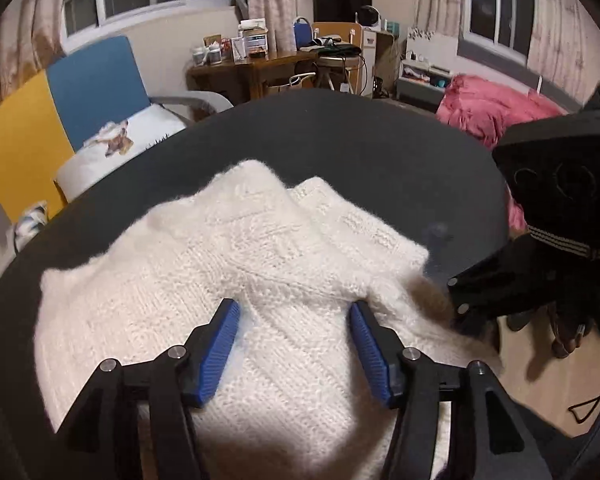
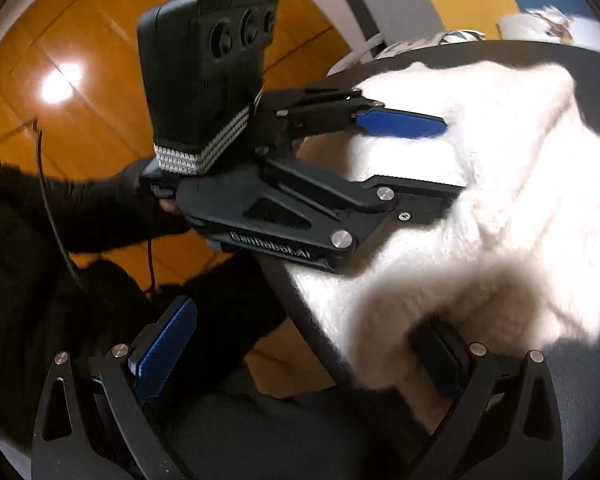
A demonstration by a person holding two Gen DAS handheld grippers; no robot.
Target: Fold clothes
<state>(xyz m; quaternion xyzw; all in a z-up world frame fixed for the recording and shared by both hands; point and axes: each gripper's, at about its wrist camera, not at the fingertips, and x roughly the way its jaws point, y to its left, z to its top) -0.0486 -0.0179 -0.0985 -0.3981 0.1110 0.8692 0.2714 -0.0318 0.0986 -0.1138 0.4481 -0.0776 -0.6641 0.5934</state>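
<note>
The left gripper (image 1: 294,316) stands wide open over the white knitted sweater (image 1: 236,280), holding nothing. The right gripper (image 2: 304,336) is open too, at the sweater's near edge. The sweater lies partly folded in the frame's centre on the dark round table (image 1: 340,140).

Below me, a round dark table (image 1: 340,136) with a matte grey-black top, and right on it a fluffy white knitted sweater (image 1: 236,264), partly folded, one flap laid across the body. It covers the near half and droops over the near rim; the far half of the tabletop is bare
</note>
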